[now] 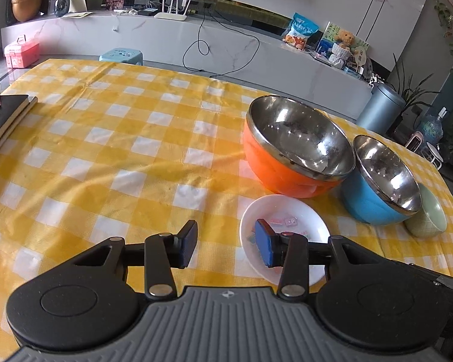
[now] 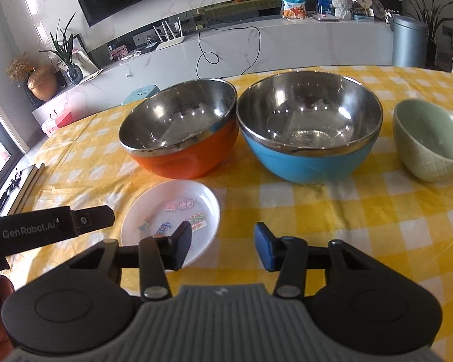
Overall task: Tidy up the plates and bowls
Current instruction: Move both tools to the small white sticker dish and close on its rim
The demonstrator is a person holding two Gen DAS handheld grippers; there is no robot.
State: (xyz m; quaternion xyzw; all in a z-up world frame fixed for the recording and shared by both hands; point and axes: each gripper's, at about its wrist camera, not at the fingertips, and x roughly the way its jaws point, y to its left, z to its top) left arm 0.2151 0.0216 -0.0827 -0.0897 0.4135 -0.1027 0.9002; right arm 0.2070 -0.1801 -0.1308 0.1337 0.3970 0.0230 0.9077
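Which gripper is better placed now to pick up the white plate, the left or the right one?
Probably left. The open left gripper already has one finger over the white plate. The open right gripper points past it, toward the blue bowl.

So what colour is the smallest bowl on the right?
Pale green, the small bowl has a waffle-textured outside; clearest in the right wrist view.

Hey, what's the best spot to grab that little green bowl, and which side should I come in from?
Probably the green bowl by its rim, one finger inside and one outside. It sits upright and open, apart from the blue bowl on its left, with bare tablecloth in front. So bring the open right gripper down onto the near edge, away from the blue bowl.
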